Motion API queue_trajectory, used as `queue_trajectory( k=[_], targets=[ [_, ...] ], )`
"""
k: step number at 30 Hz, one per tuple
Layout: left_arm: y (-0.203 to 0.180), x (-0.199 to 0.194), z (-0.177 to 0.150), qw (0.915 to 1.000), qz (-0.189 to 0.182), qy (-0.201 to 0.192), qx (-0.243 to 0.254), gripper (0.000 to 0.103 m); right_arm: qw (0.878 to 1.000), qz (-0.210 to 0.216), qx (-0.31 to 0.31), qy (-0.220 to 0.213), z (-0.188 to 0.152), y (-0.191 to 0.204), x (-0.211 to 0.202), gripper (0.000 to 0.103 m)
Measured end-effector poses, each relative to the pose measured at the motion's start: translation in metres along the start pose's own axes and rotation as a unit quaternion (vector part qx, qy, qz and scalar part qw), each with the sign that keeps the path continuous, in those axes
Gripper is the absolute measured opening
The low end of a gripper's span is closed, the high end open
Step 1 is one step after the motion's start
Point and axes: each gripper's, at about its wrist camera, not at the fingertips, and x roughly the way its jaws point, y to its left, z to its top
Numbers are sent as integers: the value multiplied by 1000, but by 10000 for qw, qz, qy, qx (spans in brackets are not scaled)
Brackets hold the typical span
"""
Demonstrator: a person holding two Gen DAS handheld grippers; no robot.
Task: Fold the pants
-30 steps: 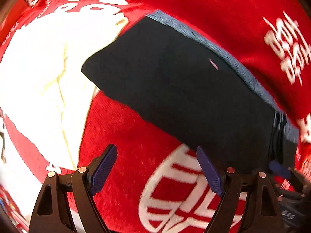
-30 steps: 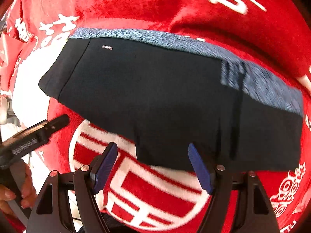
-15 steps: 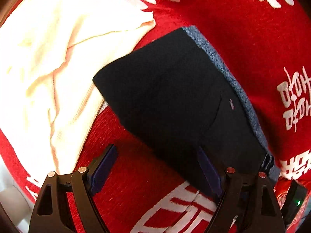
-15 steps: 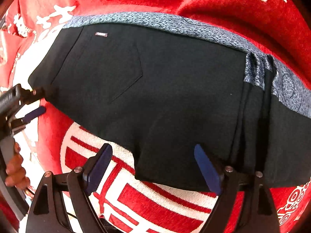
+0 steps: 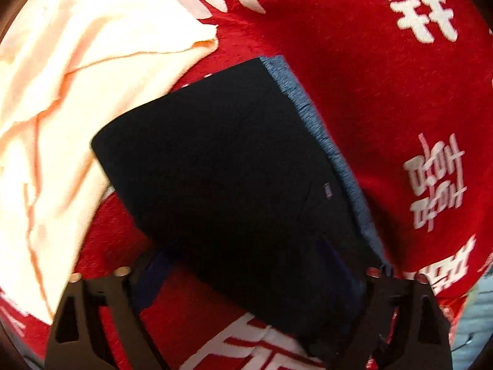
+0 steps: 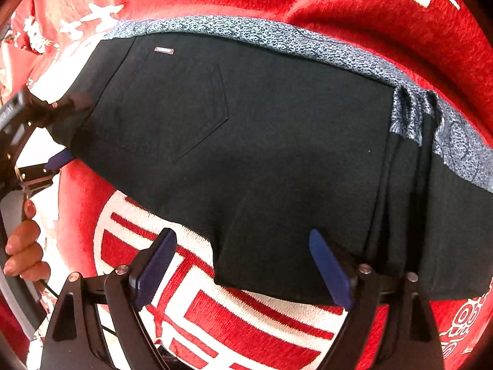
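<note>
The black pants [image 6: 262, 141] lie folded on a red blanket, with a speckled blue-grey waistband [image 6: 277, 37] along the far edge and a back pocket facing up. In the left wrist view the pants [image 5: 231, 169] reach between my left gripper's fingers. My left gripper [image 5: 246, 277] is open, its jaws either side of the pants' near corner. It also shows in the right wrist view [image 6: 58, 135] at the pants' left end. My right gripper [image 6: 243, 265] is open, its jaws wide apart at the pants' near hem, holding nothing.
A red blanket [image 6: 277, 323] with white characters and a white-and-red emblem covers the surface. A cream cloth [image 5: 61, 108] lies crumpled left of the pants. A hand [image 6: 21, 246] holds the left gripper's handle.
My left gripper has moved forward onto the pants' left end, so the fabric now sits between its open jaws. My right gripper has edged closer to the near hem.
</note>
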Motion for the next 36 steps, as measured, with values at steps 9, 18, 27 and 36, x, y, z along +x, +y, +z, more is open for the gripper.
queue_trajectory(
  k=[9,18,27,36],
  targets=[
    [-13,-12,-3,9994,-150,-194,-243,96,10000,57,-1,-32,-3,-5,-2,91],
    [-39,2,-10,9916,1193,-453,219,59,9998,180,100,30,3,-14,-12,91],
    [-105,-5,-66,9123,2577,-1175,2959,36,9970,672,289,-247,58,-31,-75,84],
    [-117,0,-96,8740,2886,-1369,3662,36,9820,1406,-1146,530,183,105,-89,88]
  ],
)
